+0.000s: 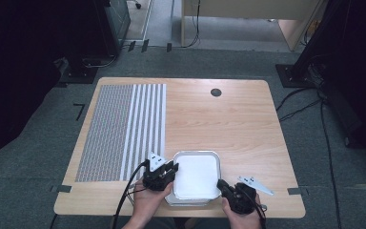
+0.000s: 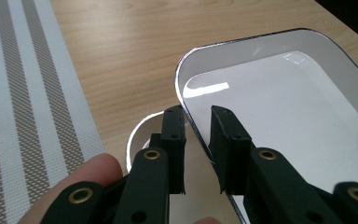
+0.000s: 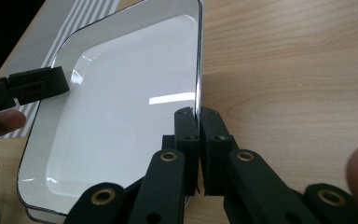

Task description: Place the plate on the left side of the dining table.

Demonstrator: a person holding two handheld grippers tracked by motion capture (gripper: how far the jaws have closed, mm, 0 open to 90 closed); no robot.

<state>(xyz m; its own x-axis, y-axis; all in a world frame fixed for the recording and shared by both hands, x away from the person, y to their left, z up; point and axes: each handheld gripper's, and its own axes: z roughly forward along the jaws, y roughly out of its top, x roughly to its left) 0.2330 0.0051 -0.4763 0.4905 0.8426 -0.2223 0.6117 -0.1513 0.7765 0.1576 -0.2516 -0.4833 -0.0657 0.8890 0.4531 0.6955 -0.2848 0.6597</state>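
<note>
A white rectangular tray (image 1: 196, 175) with a dark shiny rim lies near the table's front edge, on top of a second similar tray whose rim (image 2: 136, 129) peeks out below it. My left gripper (image 1: 173, 168) is at the upper tray's left edge. Its jaws straddle the rim of the tray (image 2: 284, 107) with a gap on both sides, so the gripper (image 2: 198, 114) is open. My right gripper (image 1: 224, 185) is at the front right corner. In the right gripper view it (image 3: 198, 112) is shut on the tray's (image 3: 121, 116) thin rim.
A grey and white striped placemat (image 1: 124, 131) covers the left part of the wooden table (image 1: 233, 124). A small dark round hole (image 1: 216, 92) sits near the far edge. Cables run over the floor at the right.
</note>
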